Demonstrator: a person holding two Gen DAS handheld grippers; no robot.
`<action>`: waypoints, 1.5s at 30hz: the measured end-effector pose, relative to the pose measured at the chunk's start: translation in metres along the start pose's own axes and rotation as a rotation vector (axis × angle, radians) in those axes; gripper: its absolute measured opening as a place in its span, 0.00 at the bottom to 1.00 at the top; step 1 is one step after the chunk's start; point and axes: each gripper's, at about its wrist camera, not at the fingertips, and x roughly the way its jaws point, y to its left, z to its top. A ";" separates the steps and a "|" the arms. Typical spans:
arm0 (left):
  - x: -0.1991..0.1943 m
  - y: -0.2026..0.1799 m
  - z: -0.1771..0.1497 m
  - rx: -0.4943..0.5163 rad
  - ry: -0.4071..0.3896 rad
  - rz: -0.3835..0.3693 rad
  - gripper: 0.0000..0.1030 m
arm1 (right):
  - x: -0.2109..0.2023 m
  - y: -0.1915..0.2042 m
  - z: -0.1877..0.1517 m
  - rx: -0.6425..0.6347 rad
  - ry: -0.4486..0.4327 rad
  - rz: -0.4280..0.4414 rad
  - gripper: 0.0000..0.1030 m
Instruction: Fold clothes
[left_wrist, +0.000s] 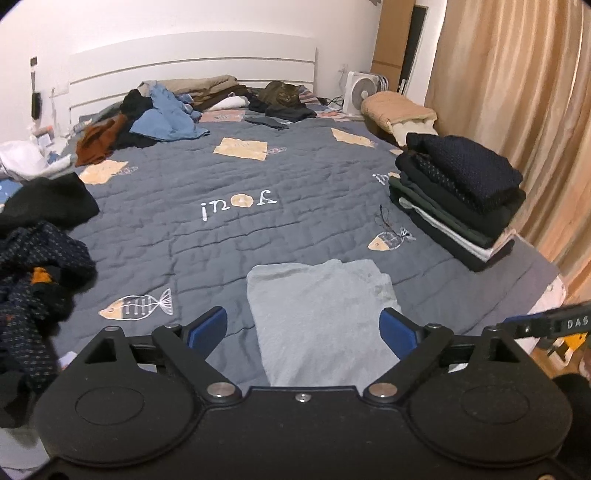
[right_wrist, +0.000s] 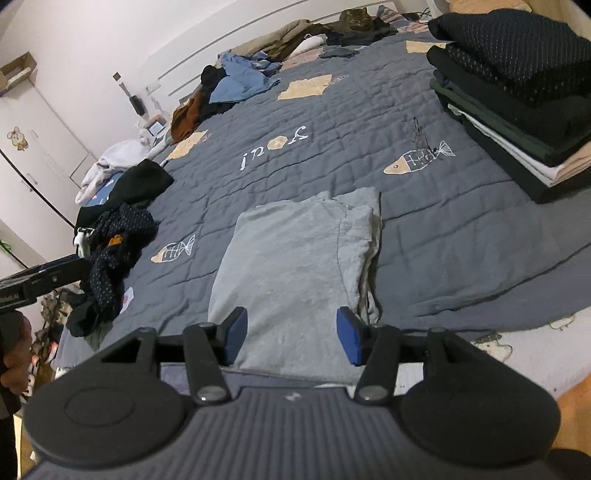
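Note:
A folded light-grey garment (left_wrist: 321, 317) (right_wrist: 295, 266) lies flat on the grey quilt near the bed's front edge. My left gripper (left_wrist: 303, 328) hovers above its near end, blue pads wide apart, nothing between them. My right gripper (right_wrist: 291, 334) also hangs over the near end of the garment, open and holding nothing. A stack of folded dark clothes (left_wrist: 458, 195) (right_wrist: 517, 92) sits at the right side of the bed. Unfolded dark dotted clothes (left_wrist: 33, 280) (right_wrist: 110, 251) are heaped at the left edge.
More loose clothes, blue (left_wrist: 166, 118) and brown (left_wrist: 98, 138), lie near the white headboard (left_wrist: 192, 70). A cat (left_wrist: 282, 94) rests among them. Curtains (left_wrist: 517, 92) hang at the right, with a fan (left_wrist: 360, 92) and a beige bundle (left_wrist: 397, 110) beside the bed. A hand (right_wrist: 14, 354) holds the other gripper at left.

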 end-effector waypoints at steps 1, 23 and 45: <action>-0.003 -0.002 -0.001 0.008 0.005 0.004 0.87 | -0.002 0.003 -0.001 -0.003 0.005 0.000 0.51; -0.028 0.017 -0.031 -0.034 0.055 0.008 0.88 | -0.026 0.024 -0.039 -0.008 0.039 -0.058 0.52; -0.065 -0.024 -0.018 0.021 0.019 0.056 0.90 | -0.066 0.022 -0.039 -0.017 -0.005 0.009 0.54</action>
